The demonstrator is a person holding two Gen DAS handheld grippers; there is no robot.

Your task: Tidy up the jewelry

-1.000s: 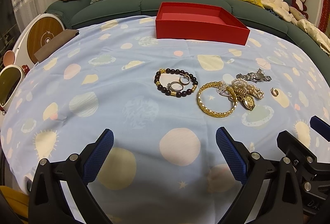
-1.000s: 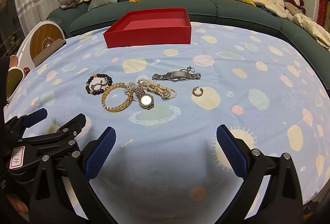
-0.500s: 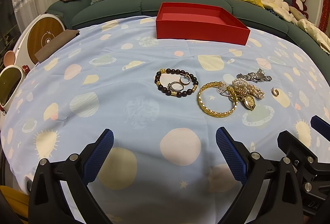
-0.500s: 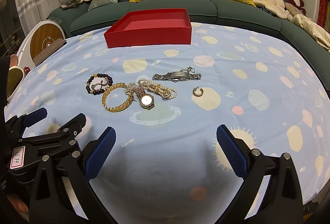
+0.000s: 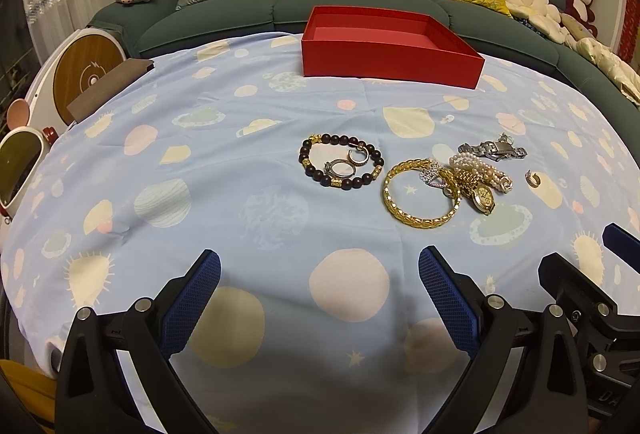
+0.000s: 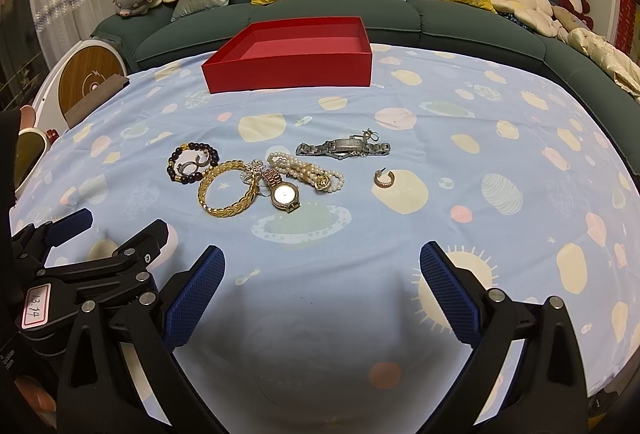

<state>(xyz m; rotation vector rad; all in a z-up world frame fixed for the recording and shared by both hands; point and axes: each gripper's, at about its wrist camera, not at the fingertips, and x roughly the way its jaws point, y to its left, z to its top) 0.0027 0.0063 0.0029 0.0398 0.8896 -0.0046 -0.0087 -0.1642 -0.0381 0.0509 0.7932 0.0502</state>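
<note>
Gold, pearl and bead jewelry [image 6: 276, 174] lies loose mid-cloth, none yet in the red box [image 6: 292, 74] at 12 o'clock. Both the left gripper [image 5: 320, 298] and right gripper [image 6: 322, 290] hover wide and empty; next comes a first pick. Blue patterned tablecloth [image 6: 480, 114]; green sofa [image 6: 440, 22] beyond.

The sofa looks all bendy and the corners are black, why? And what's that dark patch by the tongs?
Left wrist view: the fisheye lens bows the long green sofa and blackens the corners. Right wrist view: same curve, and the dark patch is shadow on the pale blue spotted cloth between the open right tongs; the round gold watch face glares white.
</note>
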